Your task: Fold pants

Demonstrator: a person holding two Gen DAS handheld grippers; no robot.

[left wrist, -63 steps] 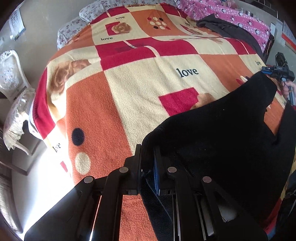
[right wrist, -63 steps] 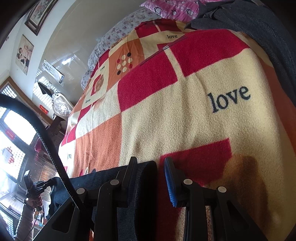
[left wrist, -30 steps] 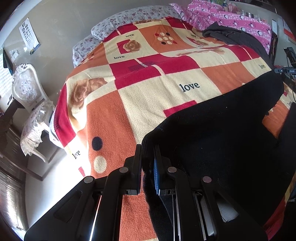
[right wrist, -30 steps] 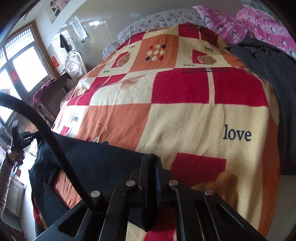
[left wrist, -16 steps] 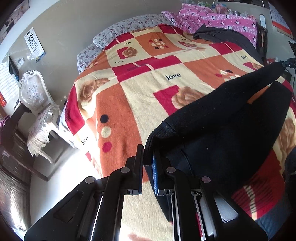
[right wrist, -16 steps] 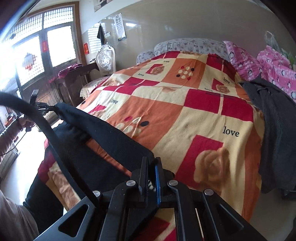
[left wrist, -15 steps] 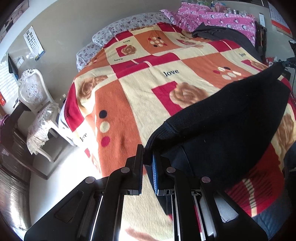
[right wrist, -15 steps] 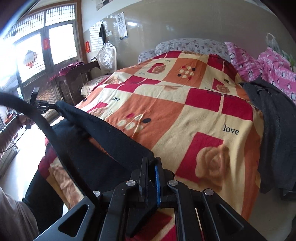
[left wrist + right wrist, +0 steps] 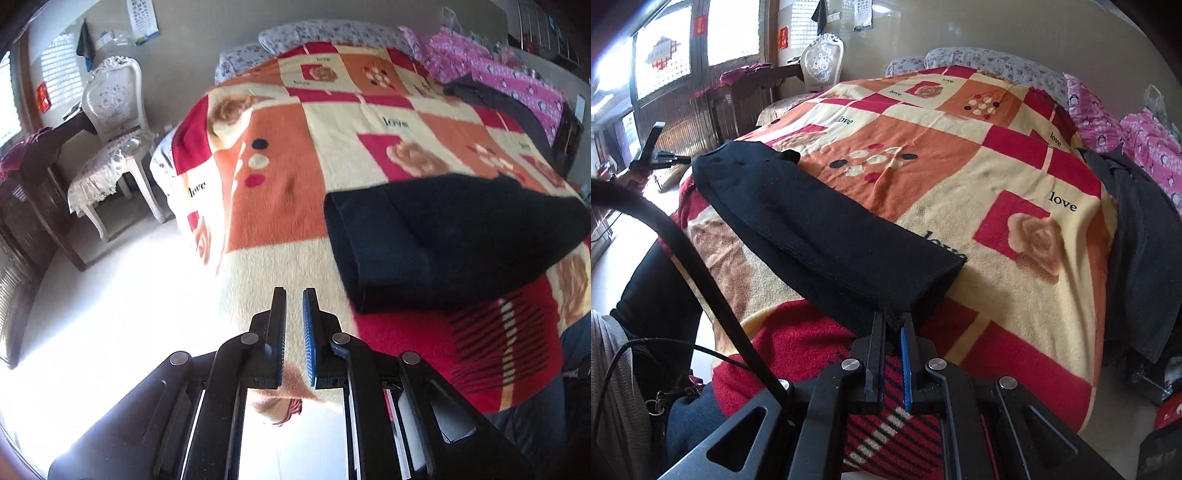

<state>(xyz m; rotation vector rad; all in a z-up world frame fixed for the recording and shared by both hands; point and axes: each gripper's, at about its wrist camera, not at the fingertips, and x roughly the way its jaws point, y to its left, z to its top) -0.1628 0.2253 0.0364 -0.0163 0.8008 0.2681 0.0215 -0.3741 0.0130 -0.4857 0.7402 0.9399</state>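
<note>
Black knit pants (image 9: 827, 236) folded across the orange, red and cream patchwork blanket (image 9: 960, 177) on the bed, right claw (image 9: 894, 332) pinching their near corner, left claw (image 9: 294, 325) nearly closed, empty, beside them.

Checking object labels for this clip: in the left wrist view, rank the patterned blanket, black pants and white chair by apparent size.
1. Patterned blanket, by far the largest.
2. Black pants.
3. White chair, smallest, though it stands farther away, so its true size against the pants is unsure.
</note>
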